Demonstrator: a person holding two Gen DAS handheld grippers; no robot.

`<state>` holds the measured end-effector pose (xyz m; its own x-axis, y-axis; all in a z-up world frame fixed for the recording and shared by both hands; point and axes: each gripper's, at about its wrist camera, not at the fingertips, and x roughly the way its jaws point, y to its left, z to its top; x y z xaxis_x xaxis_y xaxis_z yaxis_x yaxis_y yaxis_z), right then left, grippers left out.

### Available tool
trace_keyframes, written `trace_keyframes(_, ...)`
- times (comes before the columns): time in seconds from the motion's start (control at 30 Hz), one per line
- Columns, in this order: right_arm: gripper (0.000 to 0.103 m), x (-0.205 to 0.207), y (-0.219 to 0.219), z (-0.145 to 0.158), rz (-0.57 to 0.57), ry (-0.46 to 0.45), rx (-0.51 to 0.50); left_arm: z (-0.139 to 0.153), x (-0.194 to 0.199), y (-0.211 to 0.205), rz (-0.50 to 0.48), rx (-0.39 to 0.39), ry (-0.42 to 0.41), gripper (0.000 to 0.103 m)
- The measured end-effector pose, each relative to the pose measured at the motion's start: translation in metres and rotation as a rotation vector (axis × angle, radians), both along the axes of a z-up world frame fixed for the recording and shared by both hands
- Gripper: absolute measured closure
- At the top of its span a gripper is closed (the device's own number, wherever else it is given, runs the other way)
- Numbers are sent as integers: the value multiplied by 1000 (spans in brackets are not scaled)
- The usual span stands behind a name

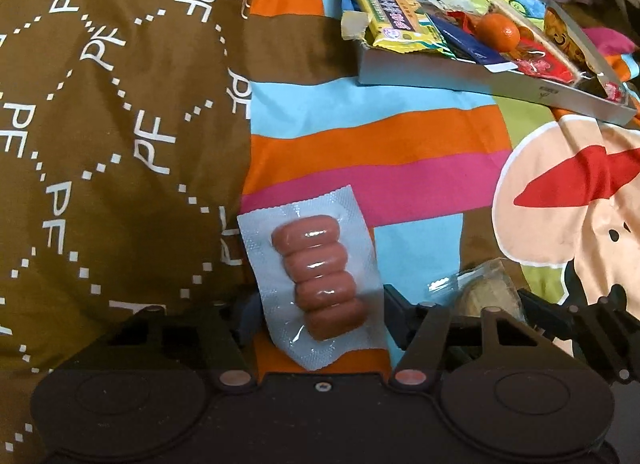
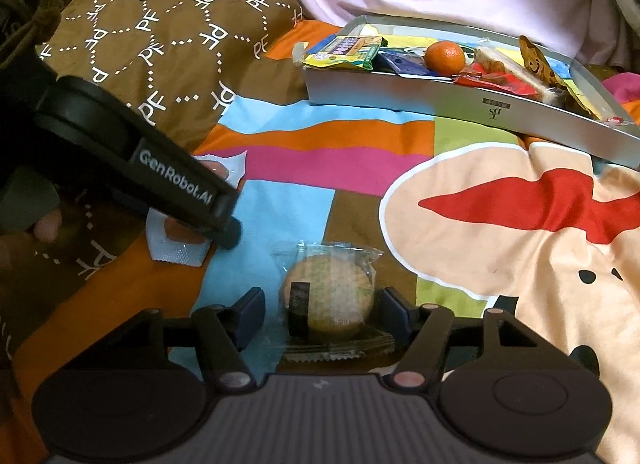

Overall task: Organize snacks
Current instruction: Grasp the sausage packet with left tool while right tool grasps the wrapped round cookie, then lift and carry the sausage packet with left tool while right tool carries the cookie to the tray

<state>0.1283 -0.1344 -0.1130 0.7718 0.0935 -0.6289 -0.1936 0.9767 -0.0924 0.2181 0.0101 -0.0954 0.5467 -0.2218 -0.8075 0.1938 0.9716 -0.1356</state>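
A: In your left wrist view, the sausage pack [image 1: 316,284] loses its near edge behind the left tool [image 1: 316,328], whose left finger is mostly lost in shadow; whether the pads press the pack cannot be told. The cake [image 1: 486,296] is half hidden behind the linkage.

B: In your right wrist view, that pack [image 2: 176,248] shows only two corners; the left tool's body covers the rest. The tray [image 2: 460,100] is cut off at the right edge, and the wrappers at its far end are too small to tell apart.

A: The print on the yellow packet [image 1: 400,20] is blurred. The wrapped cake's [image 2: 330,296] near seam sinks behind your right tool [image 2: 320,316].
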Motion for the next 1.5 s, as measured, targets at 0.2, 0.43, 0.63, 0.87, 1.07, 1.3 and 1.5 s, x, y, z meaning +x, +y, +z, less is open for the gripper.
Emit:
trace_keyframes(0.2,40,2,2,-2,16,21,-14,2,-3,3,-3,-46,-5,44)
trace_keyframes(0.43,46,1,3,-1,23,10,-33,4,-15,-11,-53,-67,-18,45)
trace_keyframes(0.63,49,-7,14,-2,53,-74,-178,7,-21,-11,-53,-97,-42,46)
trace_keyframes(0.87,49,-16,24,0,73,-177,-308,12,-26,-15,-74,-109,-78,46)
trace_keyframes(1.07,49,-16,26,0,63,-200,-362,0,-19,-15,-63,-61,-30,43)
trace_keyframes(1.3,49,-17,25,1,49,-216,-388,-2,-12,-10,-33,-139,-7,27)
trace_keyframes(1.5,49,-17,25,2,47,-234,-408,-6,-5,-21,-16,-62,-19,40)
